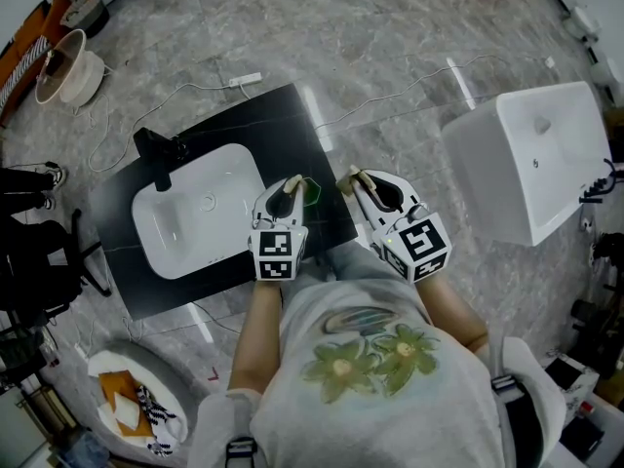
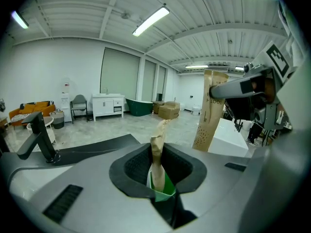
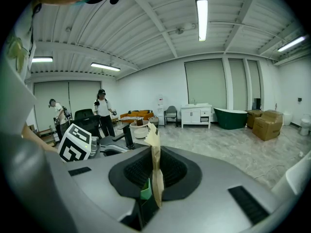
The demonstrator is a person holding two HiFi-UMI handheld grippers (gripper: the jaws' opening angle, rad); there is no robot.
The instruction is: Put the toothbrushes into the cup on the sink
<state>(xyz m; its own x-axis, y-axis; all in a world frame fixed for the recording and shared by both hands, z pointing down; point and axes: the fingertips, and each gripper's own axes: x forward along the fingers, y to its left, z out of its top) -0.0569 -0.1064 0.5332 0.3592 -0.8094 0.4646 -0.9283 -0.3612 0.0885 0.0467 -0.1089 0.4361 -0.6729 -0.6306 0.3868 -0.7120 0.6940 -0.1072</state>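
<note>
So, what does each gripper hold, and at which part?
Left gripper: crumpled brown paper piece, pinched at its lower end. Right gripper: brown paper packet, pinched near one end.

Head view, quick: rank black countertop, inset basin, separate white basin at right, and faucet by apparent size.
Largest to smallest:
1. black countertop
2. separate white basin
3. inset basin, only somewhat smaller; differing camera distance makes that pair unsure
4. faucet, clearly smallest

A crumpled pack point(image 2: 156, 149) of brown paper with a green bit stands up in the left gripper point(image 2: 160, 176). A flat pack point(image 3: 155, 144), brown too, stands upright in the right gripper point(image 3: 154, 174), over the black top's point(image 1: 278, 115) right edge.
</note>
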